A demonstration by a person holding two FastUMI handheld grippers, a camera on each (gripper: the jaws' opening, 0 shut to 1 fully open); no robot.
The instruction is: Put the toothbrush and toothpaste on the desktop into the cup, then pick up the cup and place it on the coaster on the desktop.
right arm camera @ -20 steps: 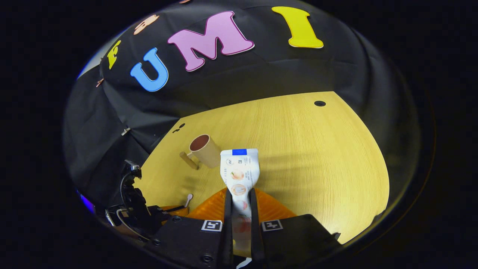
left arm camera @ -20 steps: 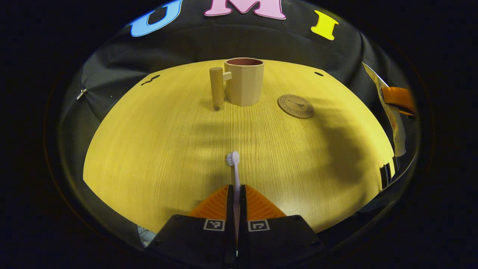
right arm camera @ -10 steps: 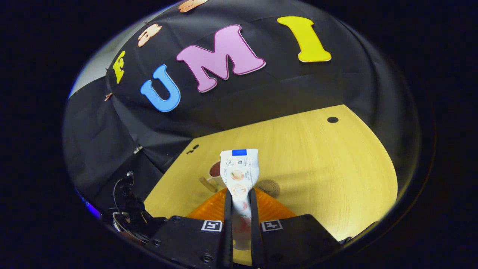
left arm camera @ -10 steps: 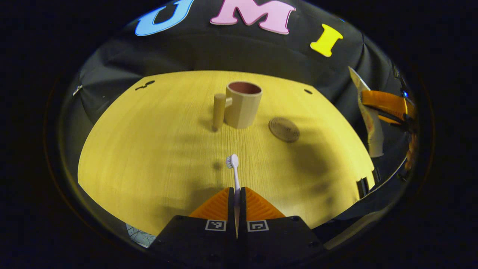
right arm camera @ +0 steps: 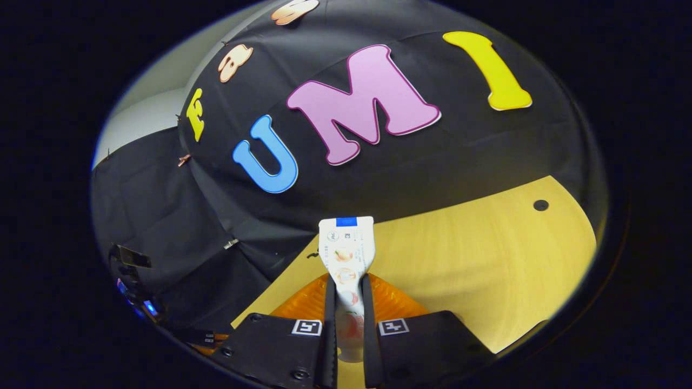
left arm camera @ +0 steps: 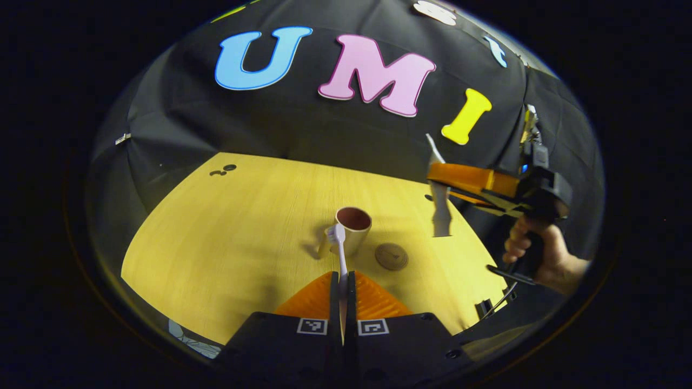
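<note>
The left gripper (left arm camera: 343,281) is clamped tight on the toothbrush (left arm camera: 339,254), both fingers pressing the thin handle between them. The bristled head sticks out forward, well above the table (left arm camera: 227,227), and in the left gripper view it overlaps the near side of the cup (left arm camera: 352,229). The cup stands upright on the table, its opening facing up and its dark inside showing. I cannot make out its handle clearly behind the brush head.

Just to the right of the cup, a little nearer, the round coaster (left arm camera: 391,256) lies flat on the table, apart from the cup.

The right gripper (right arm camera: 346,294) is closed on the toothpaste (right arm camera: 346,254), both fingers squeezing the lower part of the tube, its flat crimped end pointing up and forward. In the left gripper view that same gripper (left arm camera: 440,186) is seen high and to the right of the cup, held in a person's hand (left arm camera: 540,254), with the tube hanging crosswise from its fingers, well above the table.

The table's far edge meets the black cloth wall (right arm camera: 443,156) behind the cup.
</note>
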